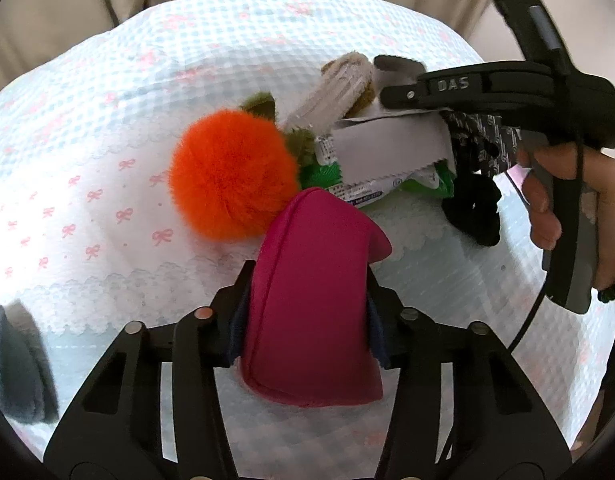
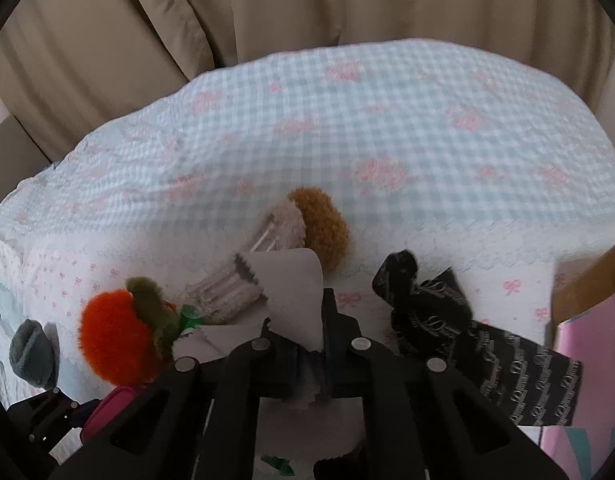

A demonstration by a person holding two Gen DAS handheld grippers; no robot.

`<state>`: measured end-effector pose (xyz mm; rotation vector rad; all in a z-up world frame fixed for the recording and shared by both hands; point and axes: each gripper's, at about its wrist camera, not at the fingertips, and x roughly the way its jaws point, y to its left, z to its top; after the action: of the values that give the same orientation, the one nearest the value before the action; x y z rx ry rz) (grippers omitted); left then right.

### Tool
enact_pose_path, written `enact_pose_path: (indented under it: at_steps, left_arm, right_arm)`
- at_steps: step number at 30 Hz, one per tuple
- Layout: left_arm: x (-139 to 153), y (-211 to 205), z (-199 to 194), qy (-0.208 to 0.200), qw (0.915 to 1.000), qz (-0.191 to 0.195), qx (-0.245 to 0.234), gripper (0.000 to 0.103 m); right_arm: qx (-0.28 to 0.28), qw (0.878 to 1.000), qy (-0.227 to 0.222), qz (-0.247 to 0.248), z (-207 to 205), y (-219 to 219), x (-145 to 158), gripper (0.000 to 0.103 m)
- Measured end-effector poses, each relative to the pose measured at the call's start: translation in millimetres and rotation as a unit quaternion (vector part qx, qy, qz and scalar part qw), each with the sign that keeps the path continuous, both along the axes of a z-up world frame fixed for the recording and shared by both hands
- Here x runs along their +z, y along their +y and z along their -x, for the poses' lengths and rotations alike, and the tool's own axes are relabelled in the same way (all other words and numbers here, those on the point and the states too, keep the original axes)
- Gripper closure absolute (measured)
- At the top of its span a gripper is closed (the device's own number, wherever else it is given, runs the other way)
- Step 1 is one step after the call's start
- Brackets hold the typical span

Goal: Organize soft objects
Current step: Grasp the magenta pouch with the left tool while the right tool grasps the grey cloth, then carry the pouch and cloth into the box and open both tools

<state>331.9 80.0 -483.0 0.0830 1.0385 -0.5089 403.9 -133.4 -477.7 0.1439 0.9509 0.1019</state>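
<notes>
**Both grippers clamped on soft items over the gingham cover**

Far left of the left gripper point(image 1: 307, 300), a grey sock-like bundle point(image 1: 15, 364) lies at the frame edge on the blue-checked cover point(image 1: 107, 92) printed with pink bows. The left gripper's jaws are closed on a magenta pouch point(image 1: 311, 300), which stands up between them and folds over at its top. Just ahead and left of those jaws sits a fluffy orange pompom point(image 1: 231, 176) with olive leaves, touching the pouch's upper edge. Beyond it, ahead of the jaws, a beige ribbed plush with a brown cap point(image 1: 339, 88) leans over a green-and-white packet point(image 1: 371, 184).

Ahead and right, the right gripper point(image 2: 295, 320) has its jaws shut on a grey zigzag-edged cloth point(image 2: 295, 284), whose free corner rises between them. To the right of those jaws lies a black patterned fabric point(image 2: 467, 328); further right, a pink box point(image 2: 587, 360).
</notes>
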Motion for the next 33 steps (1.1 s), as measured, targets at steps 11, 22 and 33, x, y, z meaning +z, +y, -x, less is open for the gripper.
enact_pose_path:
  at_steps: [11, 22, 33]
  left_arm:
    - [61.3, 10.8, 11.2, -0.026, 0.9994, 0.013, 0.020, 0.063]
    - [180.4, 6.8, 20.7, -0.064, 0.9967, 0.041, 0.030, 0.064]
    - [290.8, -60.4, 39.5, -0.105, 0.9917, 0.074, -0.001, 0.064]
  right_arm:
    - [-0.018, 0.999, -0.040, -0.012, 18.9, -4.3, 63.2, 0.095]
    - [-0.049, 0.996, -0.078, -0.015, 64.4, -19.3, 177.5, 0.095]
    - [-0.093, 0.990, -0.107, -0.016, 128.2, -91.6, 272.3, 0.095]
